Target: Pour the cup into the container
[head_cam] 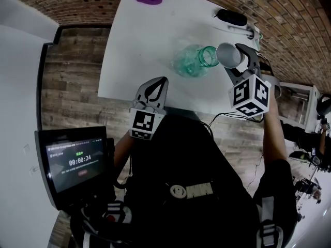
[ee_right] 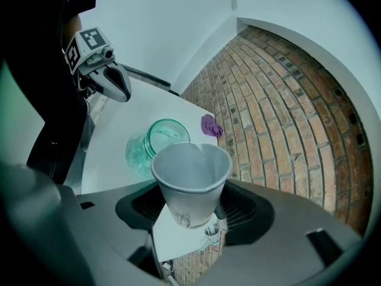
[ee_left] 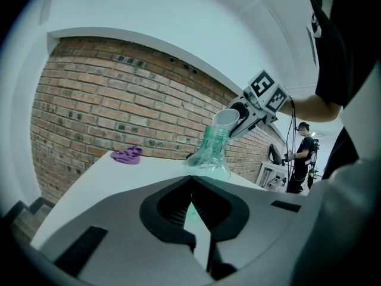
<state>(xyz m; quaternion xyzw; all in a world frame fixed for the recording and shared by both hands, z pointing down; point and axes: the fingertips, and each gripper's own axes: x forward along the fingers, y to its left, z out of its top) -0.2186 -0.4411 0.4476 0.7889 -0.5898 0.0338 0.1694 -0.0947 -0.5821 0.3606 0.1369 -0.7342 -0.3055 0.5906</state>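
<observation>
The cup (ee_right: 190,180) is clamped in the right gripper (ee_right: 189,213) and tipped over the container (head_cam: 194,61) for pouring; the left gripper (head_cam: 161,83) (closed, empty) is held back from the container.

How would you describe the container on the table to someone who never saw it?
Find the white table beside the brick wall. On it stands a clear green jar with a narrower neck, and the right gripper holds a tilted white cup at its mouth. Nothing else is transparent green.
</observation>
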